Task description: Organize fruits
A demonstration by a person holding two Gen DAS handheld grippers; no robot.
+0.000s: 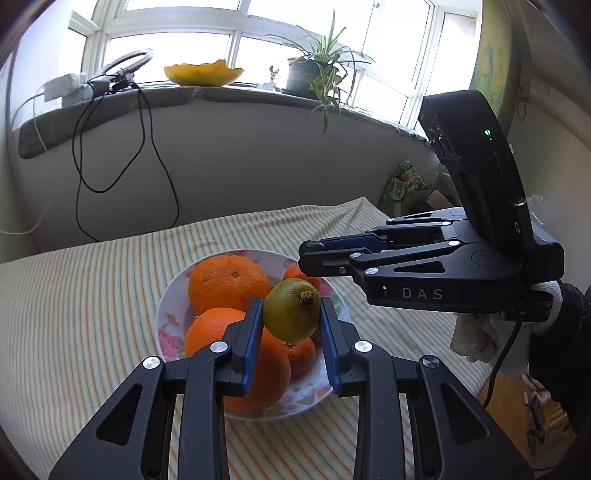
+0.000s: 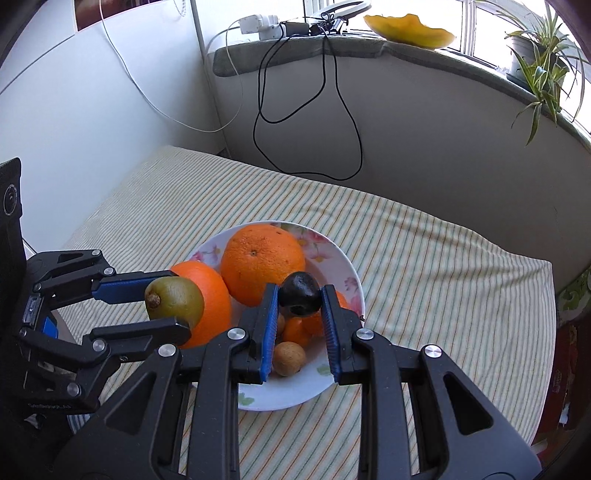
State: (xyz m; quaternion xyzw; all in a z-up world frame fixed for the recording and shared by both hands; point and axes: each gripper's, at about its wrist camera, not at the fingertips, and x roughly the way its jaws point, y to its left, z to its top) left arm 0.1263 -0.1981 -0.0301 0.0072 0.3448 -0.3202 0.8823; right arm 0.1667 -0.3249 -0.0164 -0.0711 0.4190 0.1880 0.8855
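Observation:
My left gripper [image 1: 291, 314] is shut on a green-brown kiwi [image 1: 291, 309] and holds it above a white floral bowl [image 1: 166, 317]. The bowl holds two big oranges [image 1: 227, 282] and smaller tangerines [image 1: 300, 352]. My right gripper [image 2: 300, 299] is shut on a small dark fruit [image 2: 300, 293] above the same bowl [image 2: 332, 384]. In the right wrist view the left gripper [image 2: 168, 304] with the kiwi [image 2: 173, 300] is at the left, beside an orange [image 2: 262, 264]. A small tan fruit [image 2: 289, 358] lies in the bowl. The right gripper [image 1: 314, 254] reaches in from the right in the left wrist view.
The bowl stands on a striped cloth [image 2: 443, 266] over a table. Behind are a wall, hanging black cables [image 2: 332, 110], a windowsill with a yellow dish [image 2: 410, 26] and a potted plant [image 1: 317, 70]. A green bag [image 1: 402, 188] sits past the table's far right corner.

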